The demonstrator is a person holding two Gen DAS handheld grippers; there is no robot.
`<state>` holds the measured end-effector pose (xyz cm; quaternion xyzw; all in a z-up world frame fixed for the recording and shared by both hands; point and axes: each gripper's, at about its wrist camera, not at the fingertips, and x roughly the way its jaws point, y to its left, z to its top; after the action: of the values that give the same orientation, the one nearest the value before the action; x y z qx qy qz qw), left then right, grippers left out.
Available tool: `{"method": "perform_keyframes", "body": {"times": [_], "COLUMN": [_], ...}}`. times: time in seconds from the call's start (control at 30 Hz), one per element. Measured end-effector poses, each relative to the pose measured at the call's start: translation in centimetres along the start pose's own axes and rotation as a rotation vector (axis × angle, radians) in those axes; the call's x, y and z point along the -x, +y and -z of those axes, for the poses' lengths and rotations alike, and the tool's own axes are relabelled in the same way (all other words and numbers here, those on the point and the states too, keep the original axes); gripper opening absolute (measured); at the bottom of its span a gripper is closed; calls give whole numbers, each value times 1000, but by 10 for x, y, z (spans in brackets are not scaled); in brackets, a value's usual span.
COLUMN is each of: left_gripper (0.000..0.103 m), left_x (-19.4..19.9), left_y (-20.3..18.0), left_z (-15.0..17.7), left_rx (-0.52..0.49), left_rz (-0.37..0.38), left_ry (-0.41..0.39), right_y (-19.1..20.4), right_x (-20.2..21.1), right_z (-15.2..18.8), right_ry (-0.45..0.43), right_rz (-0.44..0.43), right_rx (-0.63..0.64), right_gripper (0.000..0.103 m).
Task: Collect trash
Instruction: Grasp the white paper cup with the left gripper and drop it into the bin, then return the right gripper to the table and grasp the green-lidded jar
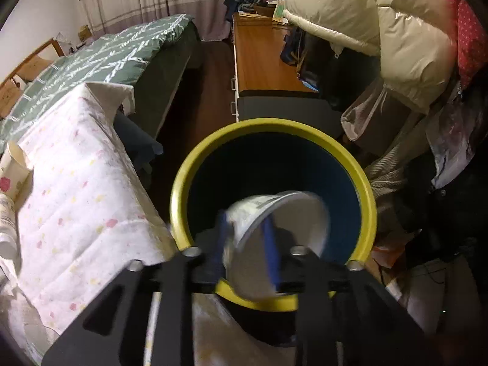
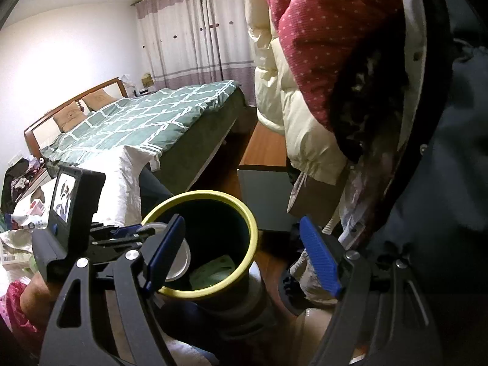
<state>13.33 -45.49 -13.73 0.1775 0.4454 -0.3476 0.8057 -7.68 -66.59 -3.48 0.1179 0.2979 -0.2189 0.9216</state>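
Paper cup (image 1: 274,213) tipped on its side directly above the mouth of the bin (image 1: 183,189), open end toward the camera, outline smeared. Cup wall between the two blue fingers (image 1: 222,235) of the left tool (image 1: 245,228): one finger outside the cup, the other across its mouth. Jaws partly apart, wider than the thin wall, so apparently no longer pinching; judged let go, cup on the point of dropping.

Same cup (image 2: 180,259) visible from the right wrist just inside the yellow rim (image 2: 253,235), on the near-left side of the bin, with greenish rubbish (image 2: 213,271) lying deeper in the bin.

Right tool (image 2: 244,256) standing wide, nothing held, hovering at the near side of the bin, with the rim showing between its fingers.

Step in hand, as judged: dropping the cup into the bin.

Recommended practice:
- Keep the left tool centred over the bin mouth until the cup clears both fingers.
- Widen the jaws fully; risk of the inner finger snagging the cup lip and dragging the cup back out.
- Withdraw straight up from the bin, not sideways across the rim.
- Hold the right tool clear of the rim to avoid knocking the bin.

Outstanding: second paper cup (image 1: 13,167) on the cloth-covered bench (image 1: 76,183), left of the bin. Bed (image 1: 122,52) beyond the bin, hanging coats (image 1: 396,30) right of the bin; neither involved.
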Motion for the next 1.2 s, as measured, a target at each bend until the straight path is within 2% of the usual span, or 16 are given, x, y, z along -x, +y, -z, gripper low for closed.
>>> {"method": "perform_keyframes", "body": {"times": [0.03,0.27,0.47,0.6,0.73,0.87,1.1,1.2], "left_gripper": [40,59,71,78,84,85,85,85], "left_x": [3,52,130,189,244,277,287,288], "left_y": [1,29,73,109,151,184,212,216], "left_z": [1,23,69,106,145,180,216,223], "left_rx": [2,52,140,202,293,380,465,472], "left_rz": [-3,-9,-27,-98,-229,-332,-367,-366], "left_ry": [-7,-74,-169,-252,-326,-352,-323,-326], "right_y": [0,7,32,61,107,162,258,285], "right_x": [0,2,-9,-19,-29,-33,-33,-37], "right_z": [0,2,7,14,26,43,69,74], "right_ry": [-1,-2,31,62,106,148,224,245], "right_rz": [0,12,-13,-71,-163,-278,-530,-594], "right_rx": [-2,-6,37,79,148,232,372,424], "right_gripper": [74,74,75,75,75,75,75,77]}}
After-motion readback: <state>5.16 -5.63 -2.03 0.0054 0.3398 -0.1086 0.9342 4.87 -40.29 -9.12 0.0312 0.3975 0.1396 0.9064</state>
